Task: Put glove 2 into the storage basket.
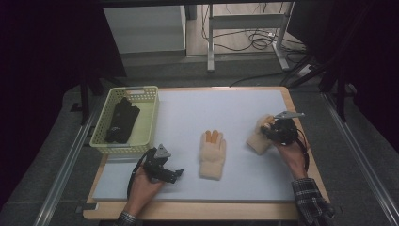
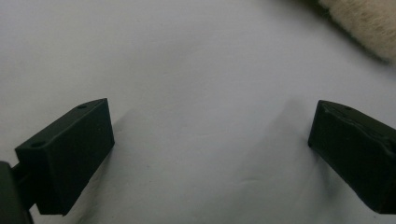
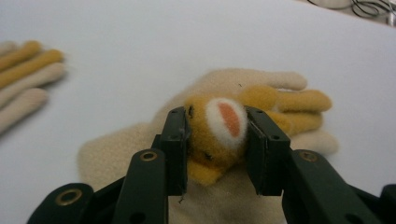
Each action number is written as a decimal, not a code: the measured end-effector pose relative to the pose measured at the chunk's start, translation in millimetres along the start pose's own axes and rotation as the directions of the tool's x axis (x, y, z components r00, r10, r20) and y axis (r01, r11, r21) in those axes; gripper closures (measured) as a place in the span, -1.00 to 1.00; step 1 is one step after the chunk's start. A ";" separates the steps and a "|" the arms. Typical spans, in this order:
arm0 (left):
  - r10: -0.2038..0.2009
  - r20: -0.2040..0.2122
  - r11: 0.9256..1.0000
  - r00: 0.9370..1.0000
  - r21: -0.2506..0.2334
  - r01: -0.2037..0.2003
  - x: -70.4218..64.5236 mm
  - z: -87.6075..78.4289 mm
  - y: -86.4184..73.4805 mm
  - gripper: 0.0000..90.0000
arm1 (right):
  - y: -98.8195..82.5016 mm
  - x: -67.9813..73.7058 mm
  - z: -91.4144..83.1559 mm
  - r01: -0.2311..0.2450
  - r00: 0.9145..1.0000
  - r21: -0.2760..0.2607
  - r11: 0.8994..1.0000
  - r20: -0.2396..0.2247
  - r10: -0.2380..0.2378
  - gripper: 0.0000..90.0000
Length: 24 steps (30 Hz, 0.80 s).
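Two cream gloves with yellow fingers lie on a white mat (image 1: 221, 106). One glove (image 1: 212, 155) lies flat in the middle, fingers pointing away; it also appears at the left of the right gripper view (image 3: 23, 74). The other glove (image 1: 255, 142) lies at the right. My right gripper (image 1: 269, 128) is shut on a bunched yellow part of that glove (image 3: 219, 135), pads pressed on both sides (image 3: 217, 126). My left gripper (image 1: 173, 175) rests low over the mat at the front left, jaws wide open (image 2: 210, 144) with bare mat between them.
A pale yellow basket (image 1: 149, 110) holding dark items (image 1: 121, 122) stands at the mat's left edge, just beyond my left hand. A cream glove edge (image 2: 369, 23) shows in the left gripper view's top right corner. Table legs and cables lie on the floor behind.
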<state>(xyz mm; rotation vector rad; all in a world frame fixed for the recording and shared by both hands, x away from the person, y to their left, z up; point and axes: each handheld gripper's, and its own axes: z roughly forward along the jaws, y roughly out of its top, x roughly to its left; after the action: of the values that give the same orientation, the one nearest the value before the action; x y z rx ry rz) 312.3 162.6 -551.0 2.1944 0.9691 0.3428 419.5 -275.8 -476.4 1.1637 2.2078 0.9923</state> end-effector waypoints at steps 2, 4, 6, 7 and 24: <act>0.000 0.000 1.000 1.000 0.000 0.000 0.0 0.0 0.0 -0.99 | 0.8 2.6 -1.4 0.006 1.000 -0.005 1.000 -0.009 -0.006 0.37; 0.000 0.000 1.000 1.000 0.000 0.000 0.0 0.0 0.0 -0.99 | 5.3 15.2 -7.8 0.026 0.998 -0.022 0.999 -0.055 -0.027 0.37; 0.000 0.000 1.000 1.000 0.000 0.000 0.0 0.0 0.0 -0.99 | 6.5 18.4 -9.4 0.034 0.997 -0.024 0.999 -0.065 -0.036 0.37; 0.000 0.000 1.000 1.000 0.000 0.000 -0.1 0.0 0.0 -0.99 | 10.0 28.8 -13.4 0.061 0.994 -0.037 0.997 -0.090 -0.065 0.37; 0.001 -0.001 1.000 1.000 -0.002 -0.001 0.1 0.0 0.0 -0.99 | 36.9 123.5 -23.0 0.231 0.915 -0.099 0.968 -0.317 -0.251 0.35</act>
<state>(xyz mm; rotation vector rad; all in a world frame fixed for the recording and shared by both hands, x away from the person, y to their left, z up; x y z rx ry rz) 312.3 162.7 -551.1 2.1932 0.9675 0.3459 356.3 -167.0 -440.6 0.7140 2.4826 1.2044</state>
